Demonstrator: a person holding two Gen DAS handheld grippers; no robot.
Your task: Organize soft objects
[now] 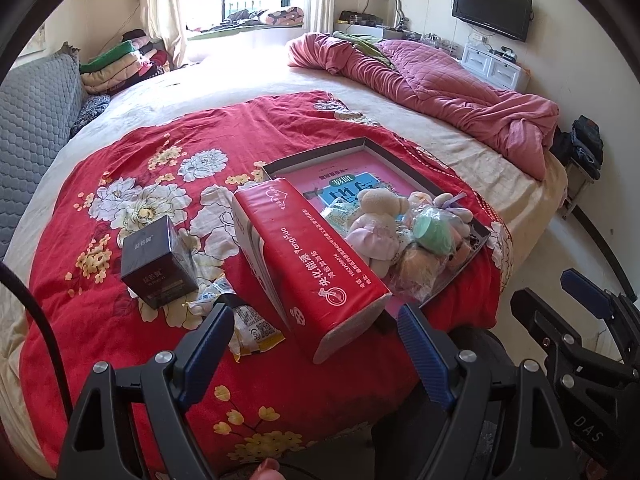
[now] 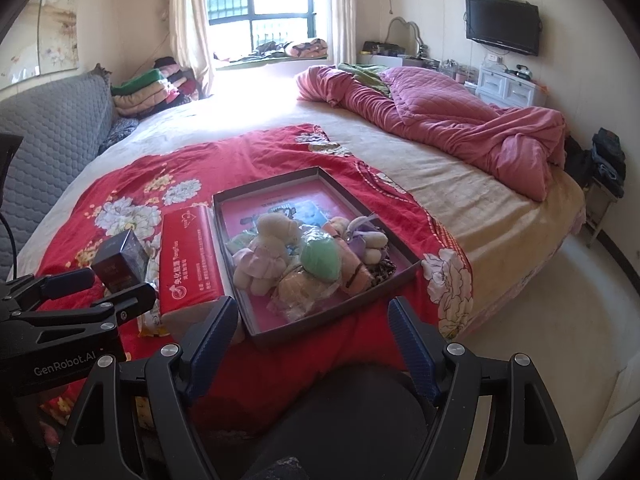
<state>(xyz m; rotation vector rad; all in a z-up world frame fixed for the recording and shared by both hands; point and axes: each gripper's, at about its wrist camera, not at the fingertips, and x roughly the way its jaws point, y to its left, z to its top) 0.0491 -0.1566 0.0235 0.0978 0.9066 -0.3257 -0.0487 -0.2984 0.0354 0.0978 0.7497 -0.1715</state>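
A shallow dark tray (image 2: 264,182) with a pink lining lies on the red floral blanket (image 2: 132,176). It holds a beige plush bear (image 2: 272,232), a green soft piece in a clear bag (image 2: 320,260), a purple plush (image 2: 368,240) and a yellowish bagged piece (image 2: 300,288). A red tissue pack (image 1: 312,248) lies left of the tray (image 1: 320,152). My left gripper (image 1: 316,314) is open, its blue pads standing on either side of the pack's near end without touching it. My right gripper (image 2: 314,308) hangs open just before the tray's near edge, with nothing between its fingers.
A dark square box (image 1: 156,268) and snack packets (image 1: 252,332) lie left of the tissue pack. A crumpled pink quilt (image 1: 440,80) covers the far right of the bed. A grey padded headboard (image 1: 32,120) and stacked blankets (image 1: 120,60) are at the left; floor lies to the right.
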